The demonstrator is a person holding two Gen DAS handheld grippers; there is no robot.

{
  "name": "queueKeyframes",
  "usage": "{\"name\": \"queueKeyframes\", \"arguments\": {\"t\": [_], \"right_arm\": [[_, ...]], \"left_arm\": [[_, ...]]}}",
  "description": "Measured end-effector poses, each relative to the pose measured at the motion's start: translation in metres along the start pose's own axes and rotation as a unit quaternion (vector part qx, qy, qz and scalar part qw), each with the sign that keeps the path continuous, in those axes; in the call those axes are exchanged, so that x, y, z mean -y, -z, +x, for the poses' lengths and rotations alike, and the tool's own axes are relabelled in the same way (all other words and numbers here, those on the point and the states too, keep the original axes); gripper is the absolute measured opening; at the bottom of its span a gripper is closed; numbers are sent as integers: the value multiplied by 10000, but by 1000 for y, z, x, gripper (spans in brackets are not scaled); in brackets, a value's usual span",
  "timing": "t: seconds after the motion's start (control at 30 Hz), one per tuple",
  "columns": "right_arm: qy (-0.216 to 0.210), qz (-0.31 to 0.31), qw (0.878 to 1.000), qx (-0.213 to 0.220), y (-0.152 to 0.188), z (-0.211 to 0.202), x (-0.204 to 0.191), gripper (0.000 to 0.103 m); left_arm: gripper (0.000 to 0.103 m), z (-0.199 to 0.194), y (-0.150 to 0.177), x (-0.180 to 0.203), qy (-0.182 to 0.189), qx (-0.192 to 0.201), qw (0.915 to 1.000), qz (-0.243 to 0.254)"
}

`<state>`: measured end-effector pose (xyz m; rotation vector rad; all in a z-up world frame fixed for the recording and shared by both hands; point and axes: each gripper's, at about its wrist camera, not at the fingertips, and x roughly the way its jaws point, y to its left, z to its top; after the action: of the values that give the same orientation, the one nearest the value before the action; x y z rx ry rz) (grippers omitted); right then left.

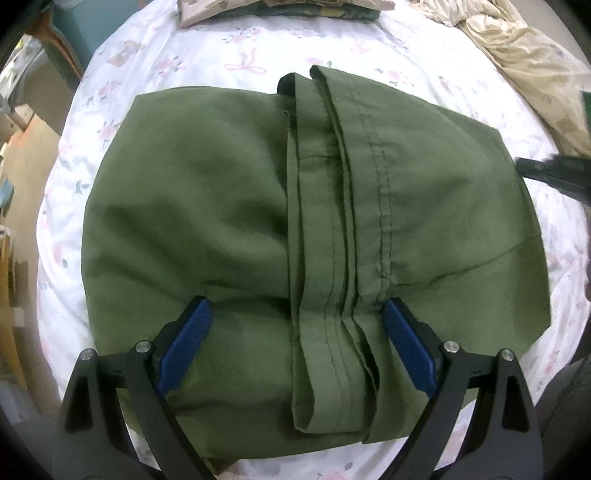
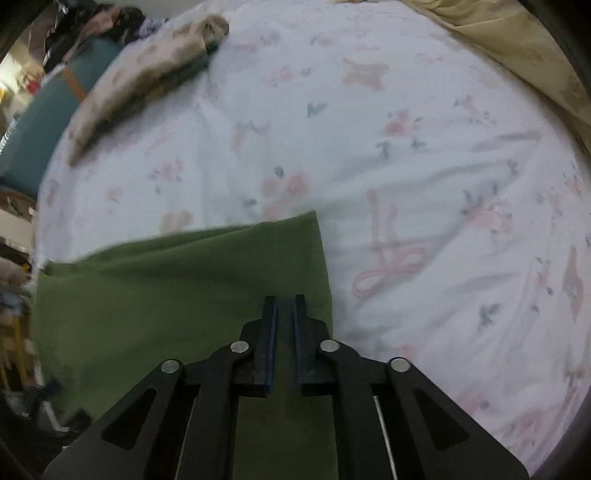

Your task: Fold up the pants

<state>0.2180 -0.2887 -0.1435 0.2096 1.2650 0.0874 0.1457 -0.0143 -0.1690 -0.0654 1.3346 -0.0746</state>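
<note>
Olive-green pants (image 1: 295,236) lie folded on a floral-sheeted bed (image 1: 221,48), spread ahead of and between the left gripper (image 1: 297,325), its blue fingers (image 1: 186,343) wide apart. The right gripper (image 2: 285,314) hangs over the pants' corner, fingers narrowly parted, gripping nothing.

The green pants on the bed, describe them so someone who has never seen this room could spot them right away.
Start from the white floral bedsheet that covers the bed. In its middle lie the olive green pants, folded into a broad flat bundle with stitched seams running down the centre. They are the only plain green thing there: the folded clothes at the far edge are patterned, and the crumpled cloth alongside is beige.
</note>
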Motion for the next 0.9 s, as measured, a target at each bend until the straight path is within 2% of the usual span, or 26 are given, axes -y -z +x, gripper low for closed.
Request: {"name": "queueKeyframes", "arguments": {"t": [0.07,0.1,0.17,0.23,0.3,0.37,0.43,0.47,0.5,0.57,0.6,0.63,0.67,0.7,0.73,0.8,0.87,0.9], "right_arm": [[64,-157,9997,-177,19,-20,-2,13],[-19,-139,9991,-395,36,-28,0,13],[-20,-132,9984,-549,66,-34,4,13],[333,-255,9942,-985,92,-18,6,13],[625,-155,9833,-1701,122,7,16,13],[701,-87,9826,-1721,135,4,19,11],[783,-51,9738,-2135,145,1,22,11],[776,-87,9738,-2138,149,-4,23,11],[766,-100,9774,-1966,149,-15,23,12],[594,204,9883,-1387,142,-41,30,13],[489,559,9918,-1043,138,-56,38,15],[281,906,9927,-740,136,-67,47,26],[98,1228,9912,-475,135,-74,56,42],[196,1434,9889,-328,136,-76,63,73],[265,1591,9867,-225,136,-76,68,77],[40,2007,9795,-193,144,-66,80,76],[-287,2472,9682,-264,154,-50,92,72],[-314,2614,9642,-311,160,-43,95,68]], "left_arm": [[92,0,1,-3,5,-5,10000,25],[92,1,1,-4,-2,-11,10000,35],[92,2,1,-5,-14,-11,10000,23],[92,5,2,-4,-56,-7,10000,43],[92,7,3,0,-106,-2,9999,102],[92,7,3,1,-111,33,9998,136],[92,5,5,1,-81,73,9998,156],[92,4,6,1,-71,76,9998,178],[92,1,6,2,-67,77,9998,186],[92,-6,8,1,-72,131,9998,154],[92,-10,10,0,-74,176,9997,135],[92,-18,11,-2,-98,283,9995,83],[92,-25,12,-4,-105,392,9992,33],[92,-33,14,-6,-88,520,9986,-19],[92,-40,16,-7,-3,642,9979,-86],[92,-53,19,-9,313,816,9959,-215],[92,-56,22,-5,437,879,9950,-190],[92,-56,21,0,444,865,9952,-111]]}}
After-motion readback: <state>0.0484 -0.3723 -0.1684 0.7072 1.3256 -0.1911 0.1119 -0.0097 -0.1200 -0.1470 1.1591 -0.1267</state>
